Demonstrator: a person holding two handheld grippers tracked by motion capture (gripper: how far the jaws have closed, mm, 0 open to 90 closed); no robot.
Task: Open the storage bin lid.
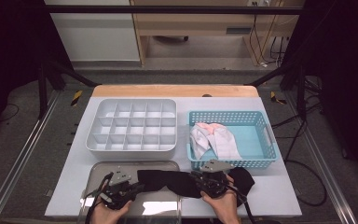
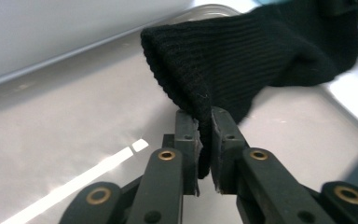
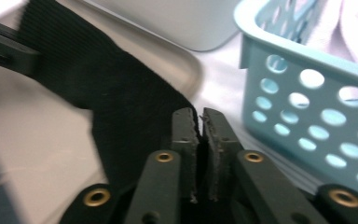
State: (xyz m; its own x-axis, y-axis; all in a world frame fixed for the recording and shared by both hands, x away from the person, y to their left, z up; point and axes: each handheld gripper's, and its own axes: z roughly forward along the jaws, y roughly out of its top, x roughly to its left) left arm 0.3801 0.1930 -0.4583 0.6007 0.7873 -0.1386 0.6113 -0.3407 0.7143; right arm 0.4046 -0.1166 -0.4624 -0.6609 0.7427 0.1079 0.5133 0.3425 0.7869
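Both grippers, left [image 2: 204,140] and right [image 3: 200,135], pinch the black sock [image 1: 168,179]; jaws only grab edges, so a hard tug could slip it loose.

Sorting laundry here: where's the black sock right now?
High view, near edge: the black sock is stretched between left gripper and right gripper, in front of the divided organiser.

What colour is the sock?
Black, with fine ribbing; the sock shows best in the left gripper view.
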